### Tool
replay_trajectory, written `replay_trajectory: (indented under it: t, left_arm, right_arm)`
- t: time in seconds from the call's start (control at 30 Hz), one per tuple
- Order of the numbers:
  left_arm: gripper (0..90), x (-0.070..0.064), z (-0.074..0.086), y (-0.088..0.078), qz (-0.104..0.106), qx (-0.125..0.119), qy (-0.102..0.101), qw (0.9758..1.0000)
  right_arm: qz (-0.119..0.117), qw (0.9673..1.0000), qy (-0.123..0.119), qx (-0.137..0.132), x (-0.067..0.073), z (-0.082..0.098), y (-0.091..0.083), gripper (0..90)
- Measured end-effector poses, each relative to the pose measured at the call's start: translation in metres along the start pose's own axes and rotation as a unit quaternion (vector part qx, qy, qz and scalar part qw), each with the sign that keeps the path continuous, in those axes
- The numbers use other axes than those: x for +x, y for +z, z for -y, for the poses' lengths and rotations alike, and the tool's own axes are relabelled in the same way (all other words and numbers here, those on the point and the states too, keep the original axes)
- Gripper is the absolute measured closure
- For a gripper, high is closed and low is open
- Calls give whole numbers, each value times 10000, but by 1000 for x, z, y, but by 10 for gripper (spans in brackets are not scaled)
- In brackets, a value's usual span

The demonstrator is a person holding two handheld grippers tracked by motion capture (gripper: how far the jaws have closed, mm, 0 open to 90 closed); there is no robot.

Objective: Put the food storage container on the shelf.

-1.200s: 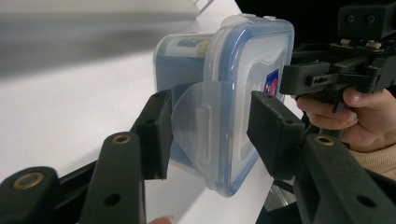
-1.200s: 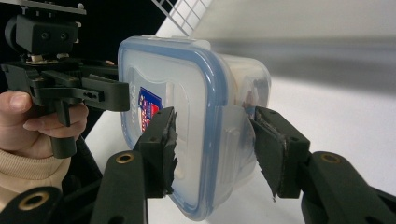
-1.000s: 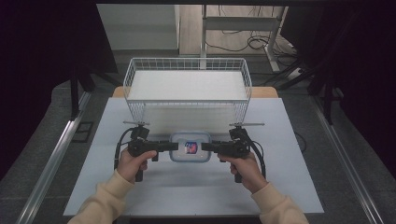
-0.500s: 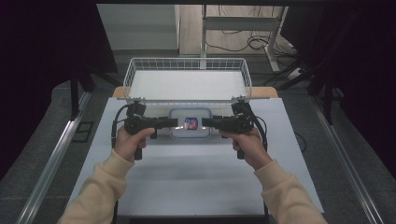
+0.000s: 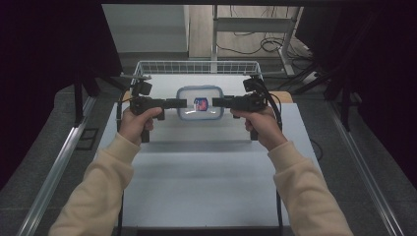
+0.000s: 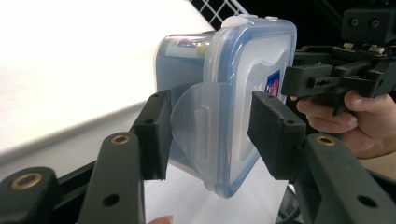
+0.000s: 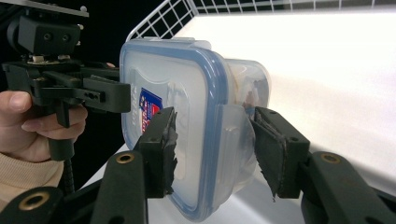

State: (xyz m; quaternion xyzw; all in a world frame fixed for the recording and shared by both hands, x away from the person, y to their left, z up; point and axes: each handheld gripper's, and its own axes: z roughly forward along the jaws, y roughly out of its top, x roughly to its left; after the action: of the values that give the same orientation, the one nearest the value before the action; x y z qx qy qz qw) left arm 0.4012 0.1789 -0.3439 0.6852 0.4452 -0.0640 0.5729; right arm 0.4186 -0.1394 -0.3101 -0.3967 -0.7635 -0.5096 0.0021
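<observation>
Container, a clear plastic box with a blue-rimmed snap lid and a red-and-blue sticker on top, hangs in the air between the two grippers, in front of the wire basket and above the far part of the white bench. In the left gripper view its side latch flap sits between the black fingers, which close on that end of the box. In the right gripper view the opposite flap is likewise clamped between that gripper's fingers. From above, the left gripper and right gripper point at each other, each held in a hand in a cream sleeve.
</observation>
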Motion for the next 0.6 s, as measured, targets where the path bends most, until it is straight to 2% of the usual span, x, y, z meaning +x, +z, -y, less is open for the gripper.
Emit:
replay_trajectory:
  t: [0.3, 0.6]
  left_arm:
    - [505, 10, -20, 2, 87, -51, -94, 9999]
    - [505, 15, -40, 7, 38, 44, -80, 10000]
  right_arm:
    - [60, 10000, -41, 5, -4, -24, 5, 508]
    - [18, 10000, 42, -22, -14, -38, 9, 508]
